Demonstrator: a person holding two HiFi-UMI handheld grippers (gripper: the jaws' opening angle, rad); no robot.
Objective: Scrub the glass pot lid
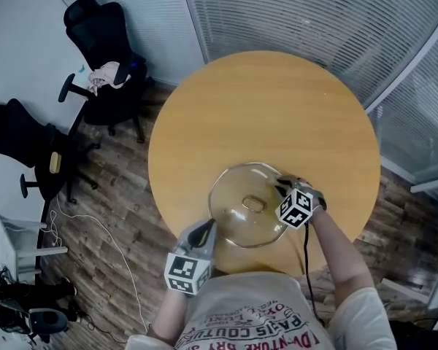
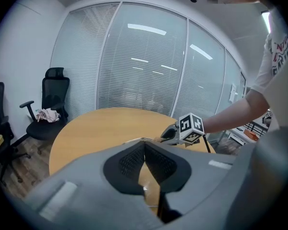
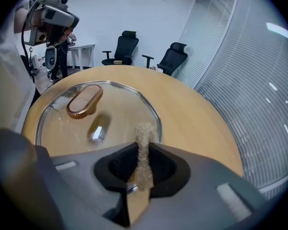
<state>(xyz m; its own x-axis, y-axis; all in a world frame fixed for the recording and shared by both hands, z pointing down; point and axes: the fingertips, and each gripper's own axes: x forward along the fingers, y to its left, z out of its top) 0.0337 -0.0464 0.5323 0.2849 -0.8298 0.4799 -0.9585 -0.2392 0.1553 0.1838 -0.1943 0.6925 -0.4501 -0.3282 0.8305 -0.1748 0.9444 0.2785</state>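
A round glass pot lid (image 1: 232, 194) with a brown handle (image 1: 253, 204) lies on the round wooden table (image 1: 263, 108), near its front edge. My left gripper (image 1: 206, 230) is shut on the lid's near-left rim; the steel rim and glass (image 2: 151, 186) run between its pads. At the lid's right rim, my right gripper (image 1: 281, 188) is shut on a thin tan scrub pad (image 3: 144, 143). The pad's tip rests at the steel rim of the lid (image 3: 115, 114), with the handle (image 3: 85, 99) beyond it. The right gripper (image 2: 169, 135) also shows across the lid.
Two black office chairs (image 1: 106, 57) (image 1: 29, 144) stand on the wood floor left of the table. Glass walls with blinds (image 1: 314, 13) curve behind the table. A cable (image 1: 305, 268) trails from the right gripper along my arm. The table's far half (image 1: 263, 93) carries nothing.
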